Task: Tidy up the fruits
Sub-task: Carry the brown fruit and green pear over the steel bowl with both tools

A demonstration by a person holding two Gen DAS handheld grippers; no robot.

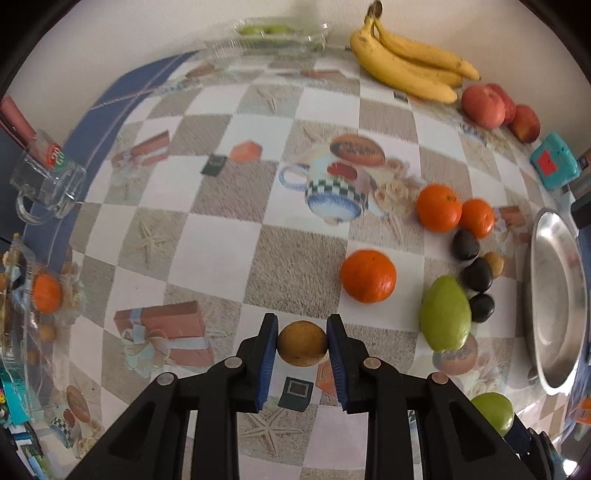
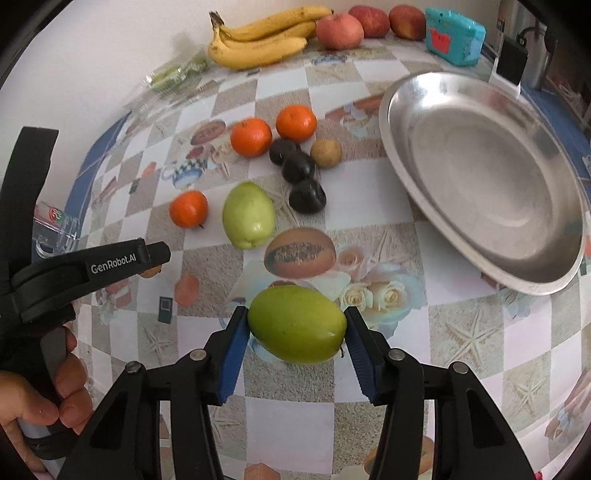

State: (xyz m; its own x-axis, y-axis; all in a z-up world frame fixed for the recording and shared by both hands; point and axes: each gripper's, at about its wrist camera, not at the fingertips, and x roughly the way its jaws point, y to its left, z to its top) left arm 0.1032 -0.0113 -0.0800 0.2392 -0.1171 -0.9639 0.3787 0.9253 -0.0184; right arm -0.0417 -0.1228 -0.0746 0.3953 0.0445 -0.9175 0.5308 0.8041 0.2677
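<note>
A small round brown-yellow fruit (image 1: 303,343) is being held clamped between the blue pads of the left claw (image 1: 302,345), clear of the patterned counter (image 1: 229,236), presumably so that it can be carried to its own group. A smooth green oval fruit (image 2: 297,324) is being gripped across its long axis by the right claw (image 2: 297,328), both pads pressing on its ends; whether it is already being lifted off the counter cannot be told.

The steel tray (image 2: 480,177) is being taken as the landmark. It is being kept empty at this moment, most likely as the place where sorted fruit is being gathered. The held green fruit is being kept in front of the tray, towards the camera. Just to the tray's left, three dark plums (image 2: 297,166) and one more small brown fruit (image 2: 325,153) are lying in a cluster, with two mandarins (image 2: 251,136) behind them. Farther left of the tray, a second green fruit (image 2: 248,216) and a lone mandarin (image 2: 188,208) are lying apart. Behind the tray, by the wall, bananas (image 2: 258,40) and red apples (image 2: 340,31) are lying side by side, already looking grouped by kind.

The green fruit's skin is appearing glossy and unblemished; the brown one is looking matt and slightly speckled.
</note>
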